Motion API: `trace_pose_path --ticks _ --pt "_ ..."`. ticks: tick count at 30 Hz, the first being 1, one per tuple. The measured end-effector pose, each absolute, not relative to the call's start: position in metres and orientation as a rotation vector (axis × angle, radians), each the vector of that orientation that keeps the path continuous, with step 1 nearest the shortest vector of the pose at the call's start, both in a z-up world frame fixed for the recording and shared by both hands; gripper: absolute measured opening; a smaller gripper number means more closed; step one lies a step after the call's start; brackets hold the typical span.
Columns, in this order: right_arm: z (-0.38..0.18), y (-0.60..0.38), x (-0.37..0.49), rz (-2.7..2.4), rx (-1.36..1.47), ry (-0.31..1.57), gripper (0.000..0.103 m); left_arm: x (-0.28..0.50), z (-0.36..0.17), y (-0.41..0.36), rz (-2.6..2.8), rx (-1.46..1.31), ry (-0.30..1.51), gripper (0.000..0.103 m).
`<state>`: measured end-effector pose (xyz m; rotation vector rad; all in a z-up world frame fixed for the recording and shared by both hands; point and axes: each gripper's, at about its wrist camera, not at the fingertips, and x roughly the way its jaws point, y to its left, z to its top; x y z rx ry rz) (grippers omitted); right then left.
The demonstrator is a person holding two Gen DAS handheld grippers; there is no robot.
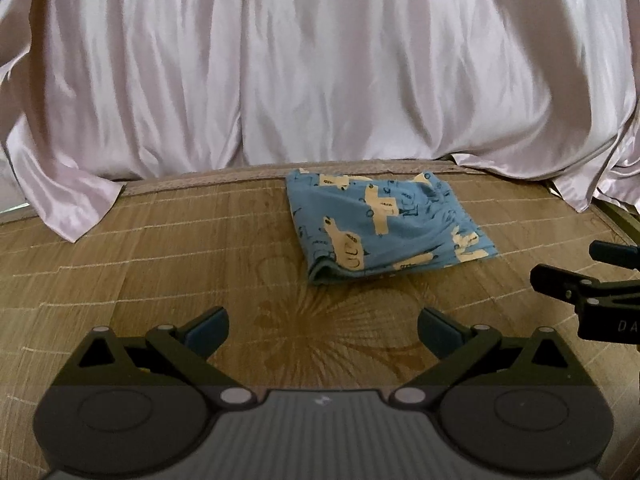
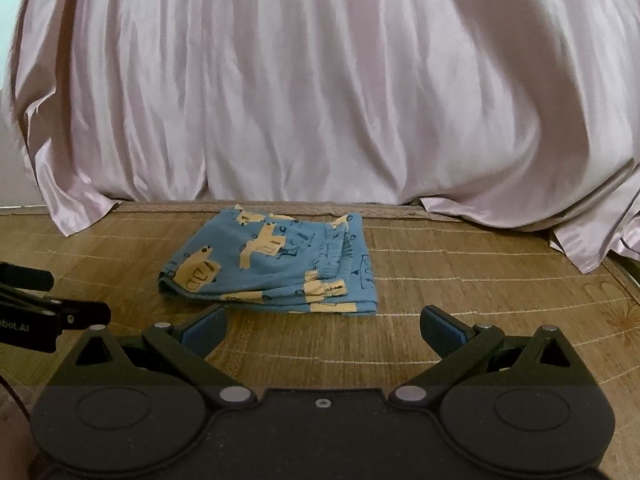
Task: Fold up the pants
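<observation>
1. The blue cotton pants with a yellow cartoon print (image 1: 384,226) lie as a compact, roughly rectangular bundle of several layers on the woven bamboo mat (image 1: 160,264) that covers the bed, near its far edge and just in front of the pale pink satin curtain (image 1: 320,60).
2. The left tool (image 1: 323,330) hangs above the mat with its jaws spread wide and nothing between them; the pants sit at about 1 o'clock from it, well apart.
3. The right tool (image 2: 323,330) is likewise spread wide and empty; the pants lie at about 11 o'clock from it, the stacked hem edges just beyond its fingertips.
4. The bundle's long axis appears to run across both views, from 9 to 3 o'clock, with the rounded fold at the 9 o'clock end.
5. Judging by this, the right tool is the nearer one, and the pants look already folded, or nearly so.
</observation>
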<state>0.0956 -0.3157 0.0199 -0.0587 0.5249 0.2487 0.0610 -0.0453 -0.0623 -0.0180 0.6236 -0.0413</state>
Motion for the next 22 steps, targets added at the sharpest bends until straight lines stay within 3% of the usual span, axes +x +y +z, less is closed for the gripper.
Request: trace_pose_path --ticks 22 --pt "0.0165 -0.3121 0.0978 0.263 -0.054 0.551 0.102 0.0621 -0.0686 -0.0379 -0.016 -0.044 0.692 0.103"
